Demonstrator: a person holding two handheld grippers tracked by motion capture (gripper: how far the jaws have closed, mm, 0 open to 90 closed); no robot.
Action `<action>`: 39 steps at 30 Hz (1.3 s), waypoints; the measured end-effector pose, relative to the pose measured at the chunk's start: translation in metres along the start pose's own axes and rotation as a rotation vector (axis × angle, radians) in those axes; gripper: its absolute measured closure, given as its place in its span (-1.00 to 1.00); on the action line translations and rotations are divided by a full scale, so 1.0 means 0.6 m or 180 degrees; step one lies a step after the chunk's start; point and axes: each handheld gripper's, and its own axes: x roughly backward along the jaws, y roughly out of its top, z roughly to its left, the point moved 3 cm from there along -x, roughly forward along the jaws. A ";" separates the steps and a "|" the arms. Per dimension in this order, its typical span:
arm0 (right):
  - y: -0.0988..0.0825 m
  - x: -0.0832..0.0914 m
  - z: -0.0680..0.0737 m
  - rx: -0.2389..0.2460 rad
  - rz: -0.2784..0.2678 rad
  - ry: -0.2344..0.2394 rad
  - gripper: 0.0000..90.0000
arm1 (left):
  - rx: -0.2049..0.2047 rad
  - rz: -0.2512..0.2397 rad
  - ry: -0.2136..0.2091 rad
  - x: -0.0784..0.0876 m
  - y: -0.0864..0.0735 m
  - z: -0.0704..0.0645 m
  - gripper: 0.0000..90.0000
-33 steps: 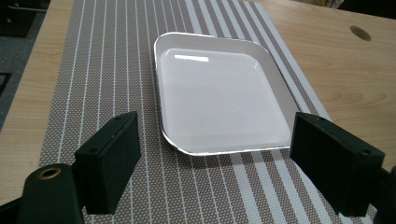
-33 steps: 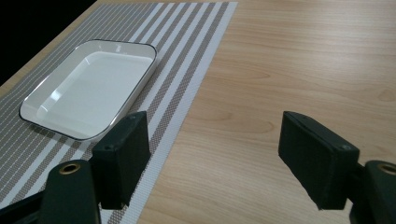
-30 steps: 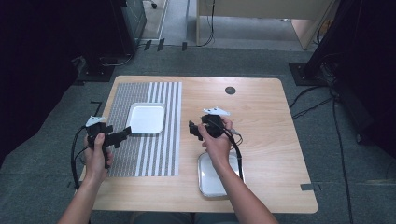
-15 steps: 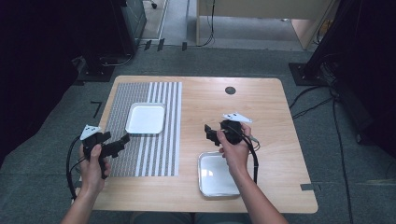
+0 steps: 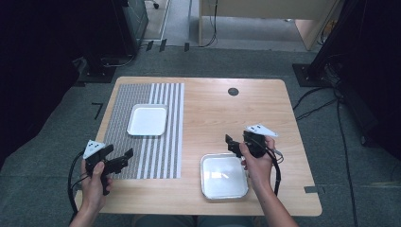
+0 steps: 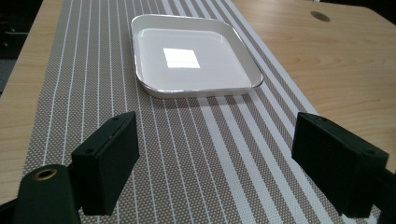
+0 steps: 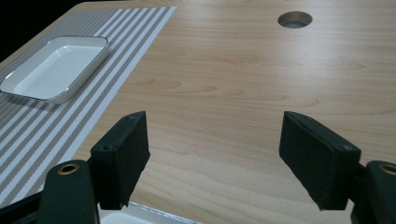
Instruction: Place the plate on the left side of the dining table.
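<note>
White enamel-look metal with a thin dark rim: that is the near tray (image 5: pixel 223 176), a shallow square dish with rounded corners and an empty, glossy floor that catches the ceiling light. It lies on the bare wood of the surface (image 5: pixel 213 113) at about 5 o'clock, close to my edge. My right gripper (image 5: pixel 236 144) hovers just past the tray's far rim, its fingers (image 7: pixel 120 156) spread wide with nothing between them; in the right gripper view a sliver of that rim shows at the bottom, under the fingers.

A second tray (image 5: pixel 147 119) of the same make sits at about 10 o'clock on the striped mat (image 5: pixel 156 156), which is grey weave with white lines that widen toward its right side. In the left gripper view this tray (image 6: pixel 191 60) shows a bright square reflection on its floor, and it is empty too.

My left gripper (image 5: pixel 124 157) hangs over the mat's near left part at about 7 o'clock, well apart from both trays, fingers (image 6: pixel 107 161) wide open and holding nothing.
</note>
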 end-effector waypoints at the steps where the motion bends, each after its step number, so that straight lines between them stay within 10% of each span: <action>1: -0.004 0.003 -0.003 0.0004 0.0001 -0.0001 -0.45 | -0.0054 0.0017 0.0012 0.002 -0.005 -0.002 -0.67; 16: -0.066 0.050 -0.081 -0.0120 0.0014 -0.0132 -0.45 | -0.0239 -0.0010 0.0053 0.016 -0.041 0.000 -0.67; 39: -0.133 0.118 -0.206 -0.0328 0.0006 -0.0510 -0.43 | -0.0229 0.0010 0.0266 0.031 -0.078 0.072 -0.69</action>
